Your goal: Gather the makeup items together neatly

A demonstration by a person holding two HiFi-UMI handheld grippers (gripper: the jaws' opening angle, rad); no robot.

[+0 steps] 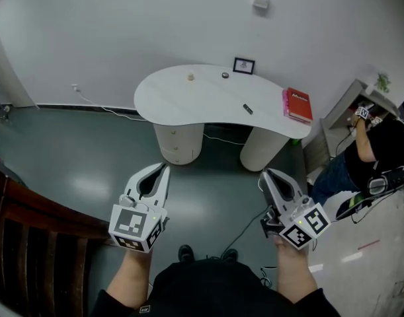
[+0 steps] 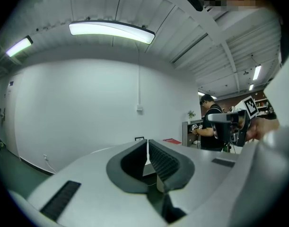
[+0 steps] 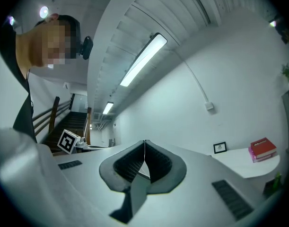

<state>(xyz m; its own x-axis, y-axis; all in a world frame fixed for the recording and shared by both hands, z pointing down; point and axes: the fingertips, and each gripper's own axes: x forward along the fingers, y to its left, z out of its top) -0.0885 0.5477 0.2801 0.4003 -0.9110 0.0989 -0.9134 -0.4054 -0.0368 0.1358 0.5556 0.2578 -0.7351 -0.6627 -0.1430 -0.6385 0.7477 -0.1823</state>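
Left hand-held gripper (image 1: 164, 168) and right hand-held gripper (image 1: 264, 176) both clenched, empty, well short of white kidney-shaped surface (image 1: 188, 104).

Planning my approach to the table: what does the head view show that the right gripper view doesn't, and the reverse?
Only the head view: the small things on the white table, namely a pale item, a dark round item and a dark stick. Only the right gripper view: the ceiling light. Both: the table's end with the red book, the picture frame, and the right gripper, tongs shut and empty.
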